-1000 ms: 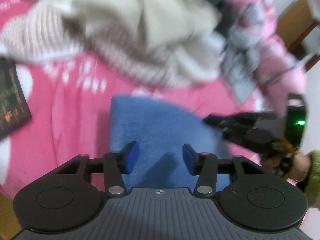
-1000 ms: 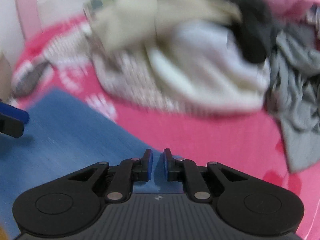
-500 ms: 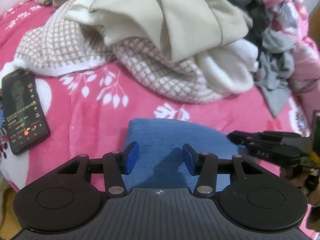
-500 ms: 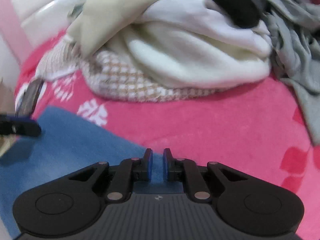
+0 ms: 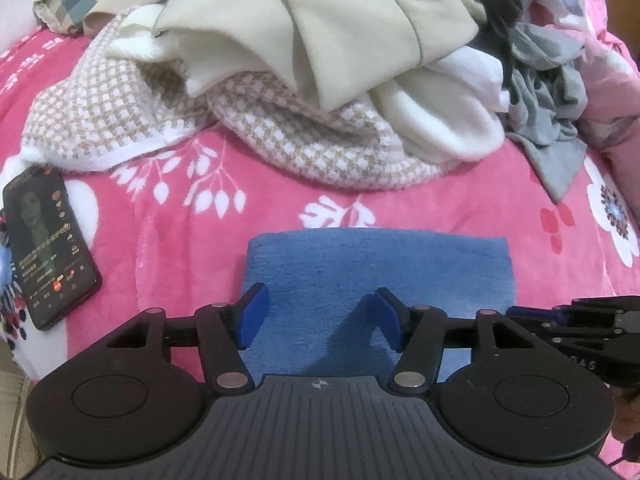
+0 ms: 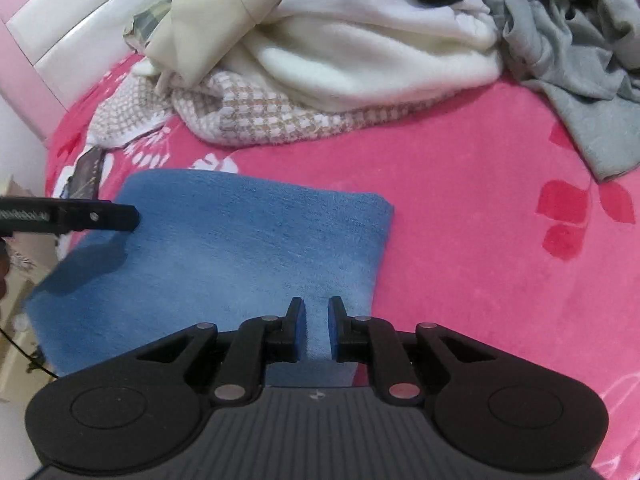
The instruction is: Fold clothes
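A folded blue towel (image 5: 380,264) (image 6: 240,240) lies flat on the pink flowered blanket (image 5: 180,240). My left gripper (image 5: 320,300) hovers open over the towel's near left part, with nothing between its fingers. In the right wrist view it shows as a dark bar (image 6: 120,216) above the towel's left end. My right gripper (image 6: 317,308) sits at the towel's near right edge. Its jaws stand a narrow gap apart with blue cloth between them. From the left wrist view the right gripper (image 5: 516,312) touches the towel's right edge.
A heap of unfolded clothes (image 5: 320,40) (image 6: 360,48) lies behind the towel: beige, white, checked knit, and a grey garment (image 5: 552,112). A phone (image 5: 48,240) rests on the blanket at the left. A white and pink headboard (image 6: 80,12) stands at the far left.
Both grippers have drawn back toward the near edge, so more of the towel now shows ahead of them. The jaw openings look the same.
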{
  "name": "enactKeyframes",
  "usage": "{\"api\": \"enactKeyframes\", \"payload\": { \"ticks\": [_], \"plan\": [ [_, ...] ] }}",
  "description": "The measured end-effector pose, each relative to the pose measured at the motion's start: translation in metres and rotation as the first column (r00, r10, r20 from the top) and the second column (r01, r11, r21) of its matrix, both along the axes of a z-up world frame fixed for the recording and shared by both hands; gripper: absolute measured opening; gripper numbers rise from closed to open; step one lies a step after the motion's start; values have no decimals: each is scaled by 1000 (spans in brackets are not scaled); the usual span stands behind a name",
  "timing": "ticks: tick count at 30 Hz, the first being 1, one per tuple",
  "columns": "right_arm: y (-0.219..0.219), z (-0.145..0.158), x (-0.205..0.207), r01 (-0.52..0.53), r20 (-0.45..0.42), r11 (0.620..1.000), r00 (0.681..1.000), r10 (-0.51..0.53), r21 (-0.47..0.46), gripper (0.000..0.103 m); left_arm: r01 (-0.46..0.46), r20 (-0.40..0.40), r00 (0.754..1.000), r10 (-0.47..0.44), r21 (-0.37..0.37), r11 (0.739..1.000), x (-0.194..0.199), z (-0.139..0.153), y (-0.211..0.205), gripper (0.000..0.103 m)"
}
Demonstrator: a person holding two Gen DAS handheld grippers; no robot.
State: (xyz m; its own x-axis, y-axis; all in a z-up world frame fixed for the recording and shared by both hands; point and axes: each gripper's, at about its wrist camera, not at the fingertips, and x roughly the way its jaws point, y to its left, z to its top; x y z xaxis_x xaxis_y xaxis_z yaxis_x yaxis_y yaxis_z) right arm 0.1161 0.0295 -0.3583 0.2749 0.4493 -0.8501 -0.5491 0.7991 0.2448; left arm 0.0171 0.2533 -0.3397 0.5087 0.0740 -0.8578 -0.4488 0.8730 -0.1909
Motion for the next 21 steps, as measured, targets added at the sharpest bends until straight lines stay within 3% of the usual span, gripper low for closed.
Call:
{"api": "enactKeyframes", "payload": {
  "ticks": [5, 7, 17, 21],
  "plan": [
    [-15, 35, -24, 88, -18, 995, 996, -87, 51, 14, 21, -37, 999, -21, 4, 1000, 5, 2, -1, 62],
    [-18, 44, -38, 78, -13, 995, 997, -77, 61, 14, 23, -41, 999, -24, -9, 1000, 5, 2, 0, 61],
    [7, 24, -76, 53, 60, 992, 997, -47, -110, 14, 109, -81, 991, -107, 30, 994, 2, -2, -6, 62],
    [-3, 61, -99, 54, 84, 998, 995, -51, -28, 14, 116, -86, 990, -113, 23, 993, 2, -3, -3, 62]
  ]
}}
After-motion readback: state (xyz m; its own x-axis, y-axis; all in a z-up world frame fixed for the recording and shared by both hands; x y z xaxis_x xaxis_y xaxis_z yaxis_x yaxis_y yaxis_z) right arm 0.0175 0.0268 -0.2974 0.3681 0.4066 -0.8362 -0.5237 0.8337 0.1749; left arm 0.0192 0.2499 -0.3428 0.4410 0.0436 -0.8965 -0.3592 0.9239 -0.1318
